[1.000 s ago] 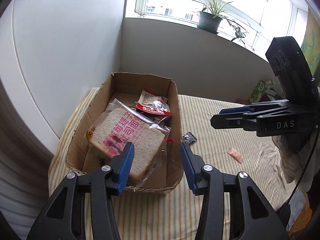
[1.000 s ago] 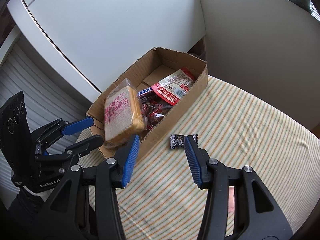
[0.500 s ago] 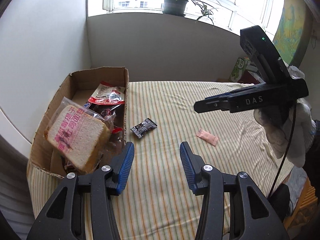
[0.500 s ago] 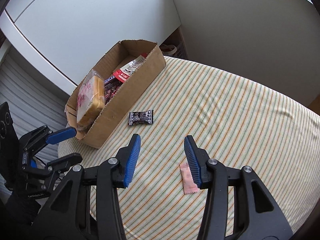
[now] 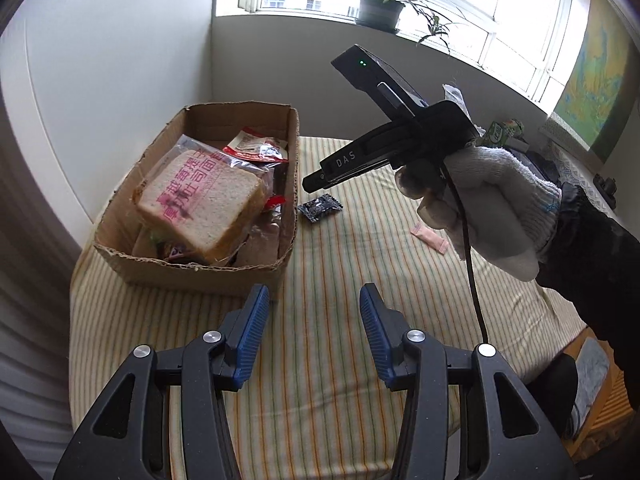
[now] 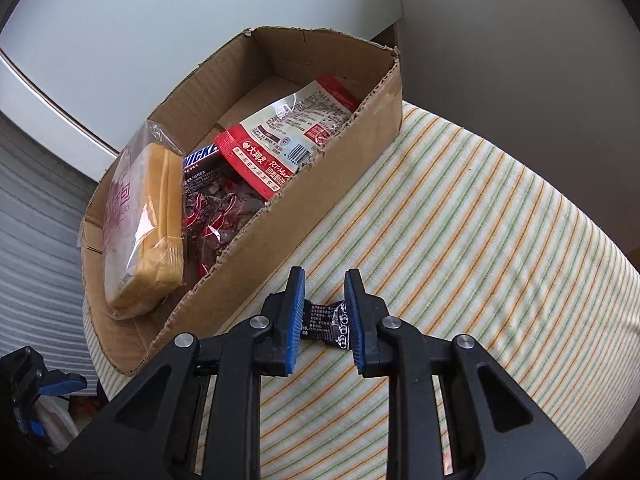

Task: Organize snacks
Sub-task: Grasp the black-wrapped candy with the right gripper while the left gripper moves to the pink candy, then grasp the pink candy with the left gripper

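Dark candy wrapper: small black packet with white print, lying on the striped tabletop just beside the long wall of the cardboard box. Half a second ago it lay free ahead of the right tool, whose blue pads were spread wide; now those pads have closed in on the packet's two crimped ends and press it between them, the packet slightly crumpled. Its long axis runs crosswise from pad to pad, roughly along the box wall. Whether it has left the cloth cannot be told.

Pink sachet: flat on the tabletop, well apart from the packet, on the side away from the box.

Box contents: bagged sliced bread leaning at the near end, a red-and-white pouch toward the far end, dark wrappers between. Bare cardboard floor shows at the far end.

Left tool: pads set wide, nothing between them, hovering above the tabletop off the box's near corner. Open striped cloth lies to the right of the box, out to the tabletop's rounded edge.
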A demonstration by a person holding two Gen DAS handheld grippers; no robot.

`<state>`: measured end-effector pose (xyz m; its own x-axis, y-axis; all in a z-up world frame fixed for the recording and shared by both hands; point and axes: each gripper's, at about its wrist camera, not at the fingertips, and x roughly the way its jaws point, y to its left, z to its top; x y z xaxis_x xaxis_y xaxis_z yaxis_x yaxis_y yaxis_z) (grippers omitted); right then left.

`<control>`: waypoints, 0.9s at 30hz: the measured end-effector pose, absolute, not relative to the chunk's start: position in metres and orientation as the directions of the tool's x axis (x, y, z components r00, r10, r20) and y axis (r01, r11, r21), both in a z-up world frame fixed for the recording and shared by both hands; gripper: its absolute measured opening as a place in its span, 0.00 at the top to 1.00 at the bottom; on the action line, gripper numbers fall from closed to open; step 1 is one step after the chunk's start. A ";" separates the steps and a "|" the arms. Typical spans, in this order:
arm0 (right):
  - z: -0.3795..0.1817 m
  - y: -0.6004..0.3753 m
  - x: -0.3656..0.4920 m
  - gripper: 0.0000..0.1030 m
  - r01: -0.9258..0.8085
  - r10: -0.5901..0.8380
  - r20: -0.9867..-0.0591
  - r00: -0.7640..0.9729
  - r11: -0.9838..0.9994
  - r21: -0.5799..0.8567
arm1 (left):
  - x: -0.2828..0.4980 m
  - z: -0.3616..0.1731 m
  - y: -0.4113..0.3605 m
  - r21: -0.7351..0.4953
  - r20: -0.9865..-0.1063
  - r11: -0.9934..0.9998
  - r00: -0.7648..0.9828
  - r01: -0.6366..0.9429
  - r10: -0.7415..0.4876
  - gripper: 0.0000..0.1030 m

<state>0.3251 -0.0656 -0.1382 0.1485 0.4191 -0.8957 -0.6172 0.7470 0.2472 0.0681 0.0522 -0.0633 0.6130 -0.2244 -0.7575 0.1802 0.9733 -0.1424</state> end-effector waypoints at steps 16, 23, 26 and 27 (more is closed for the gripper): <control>-0.151 -0.084 0.221 0.79 -0.754 0.359 -0.920 0.156 0.645 0.124 | 0.068 -0.064 0.067 -0.192 -0.740 0.969 0.626 0.153 -0.245 0.56; -0.149 -0.130 0.185 0.79 -0.764 0.347 -0.923 0.169 0.638 0.100 | 0.075 -0.068 0.055 -0.207 -0.743 0.964 0.614 0.169 -0.267 0.56; -0.149 -0.145 0.173 0.79 -0.772 0.313 -0.926 0.211 0.635 0.039 | 0.078 -0.069 0.047 -0.206 -0.745 0.961 0.607 0.185 -0.276 0.56; -0.149 -0.150 0.171 0.79 -0.772 0.309 -0.926 0.216 0.635 0.032 | 0.080 -0.069 0.044 -0.206 -0.747 0.960 0.603 0.190 -0.280 0.56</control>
<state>0.1709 -0.1503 -0.1494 0.2163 0.3093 -0.9260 -0.7719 0.6350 0.0318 0.0796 0.0442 -0.0687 0.6032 -0.2800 -0.7468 0.1905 0.9598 -0.2060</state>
